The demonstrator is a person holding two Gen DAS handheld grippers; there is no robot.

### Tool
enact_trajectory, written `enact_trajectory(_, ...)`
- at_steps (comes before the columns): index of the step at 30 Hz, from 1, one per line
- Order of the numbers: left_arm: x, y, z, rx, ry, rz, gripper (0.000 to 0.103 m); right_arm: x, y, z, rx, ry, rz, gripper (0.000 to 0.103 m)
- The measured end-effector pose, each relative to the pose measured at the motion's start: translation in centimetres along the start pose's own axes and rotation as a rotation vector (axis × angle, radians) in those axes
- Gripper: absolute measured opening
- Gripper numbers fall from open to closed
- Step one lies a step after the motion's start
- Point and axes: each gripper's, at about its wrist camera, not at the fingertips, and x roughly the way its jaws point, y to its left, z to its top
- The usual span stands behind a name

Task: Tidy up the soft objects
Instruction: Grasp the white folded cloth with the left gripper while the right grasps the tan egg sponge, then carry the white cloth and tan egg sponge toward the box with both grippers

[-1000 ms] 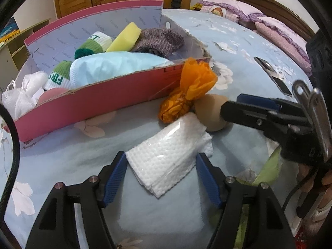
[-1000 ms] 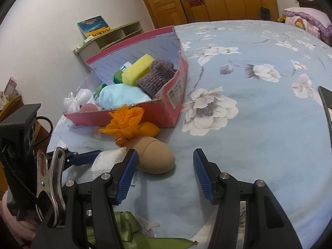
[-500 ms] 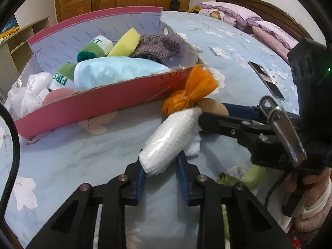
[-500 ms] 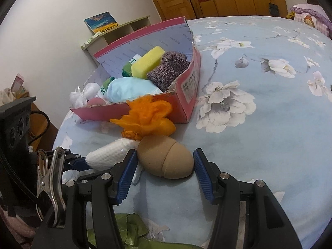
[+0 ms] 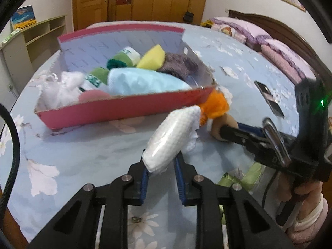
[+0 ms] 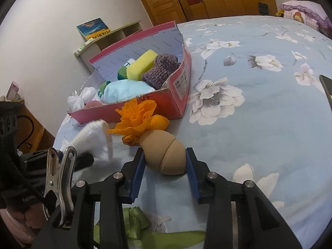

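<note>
My left gripper [image 5: 161,164] holds a folded white cloth [image 5: 172,137] clear of the bed, its jaws still closing on the cloth's near end. In the right wrist view the same cloth [image 6: 93,139] shows blurred at the left. My right gripper [image 6: 165,157] is closing on a tan egg-shaped sponge [image 6: 164,151] that lies on the bedspread, both blue pads touching its sides. An orange crumpled cloth [image 6: 137,118] rests against the sponge's far end. Behind stands the pink cardboard box [image 6: 166,101], holding a yellow sponge [image 6: 141,64], a purple knit piece [image 6: 161,70] and a light blue cloth [image 6: 124,91].
A dark phone [image 5: 268,98] lies on the floral bedspread to the right. Green ribbon [image 6: 134,222] sits under my right gripper. Pillows [image 5: 280,49] and a headboard are at the far right, a low shelf [image 5: 41,35] at the far left, wooden wardrobes behind.
My left gripper shut on the white cloth and lifted it off the bed. My right gripper moved up around the tan sponge and its jaws narrowed onto it.
</note>
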Motion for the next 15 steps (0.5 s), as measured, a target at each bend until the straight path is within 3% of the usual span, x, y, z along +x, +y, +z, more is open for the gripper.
enact_trajectory(15,-3.2,3.9,-0.4,-0.104,-0.083,-0.005,0.024,-2.4,2.9,-1.2,-0.045,0.008,-0.019,0.039)
